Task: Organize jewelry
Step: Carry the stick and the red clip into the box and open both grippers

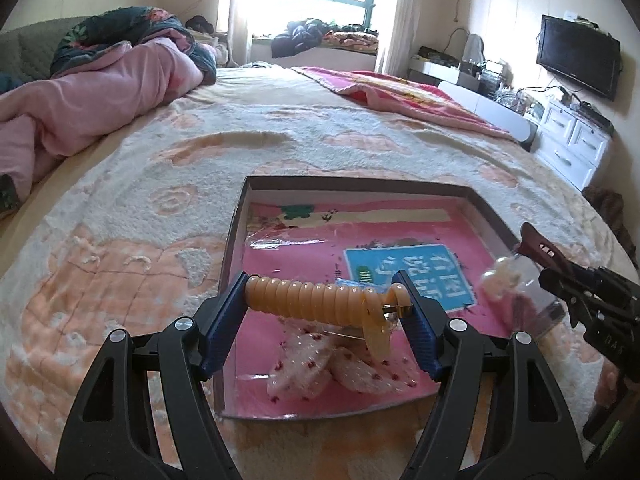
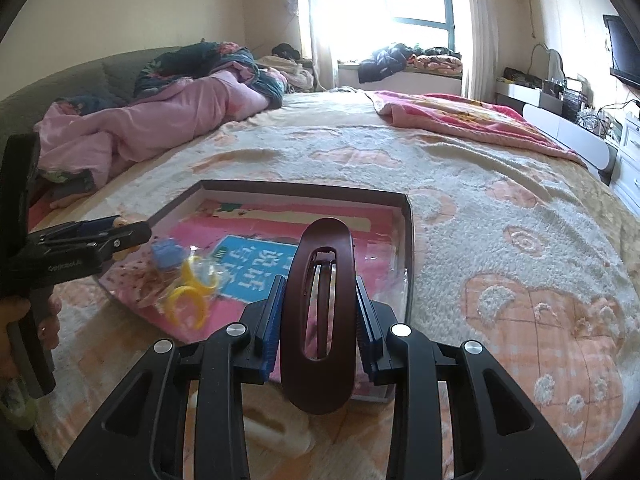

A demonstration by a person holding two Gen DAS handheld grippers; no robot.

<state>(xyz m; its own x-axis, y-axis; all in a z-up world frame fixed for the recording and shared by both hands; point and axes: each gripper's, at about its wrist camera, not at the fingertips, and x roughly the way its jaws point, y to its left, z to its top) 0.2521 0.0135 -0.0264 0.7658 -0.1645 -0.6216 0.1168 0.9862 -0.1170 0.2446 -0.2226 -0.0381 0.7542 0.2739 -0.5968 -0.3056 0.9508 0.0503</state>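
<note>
While the shallow dark-rimmed box [image 1: 496, 216] sits on the fleecy peach-and-cream blanket [image 1: 132, 216], both tools are loaded. The left gripper [image 1: 324, 300] is clamped on a coiled orange hair tie [image 1: 316, 300], stretched sideways between its blue pads, hovering over the box's near half. Beneath it, at six o'clock in the box, lies a pink dotted bow [image 1: 332, 364] in clear wrap. Over to the right gripper [image 2: 320, 320]: its jaws squeeze a long maroon hair clip [image 2: 320, 320], standing upright, above the near edge of the box at five o'clock. Inside, toward nine o'clock in the right wrist view, there's a packet with yellow rings [image 2: 188, 300] and a small blue piece [image 2: 166, 254], resting on the pink liner with its blue label [image 2: 256, 268].
</note>
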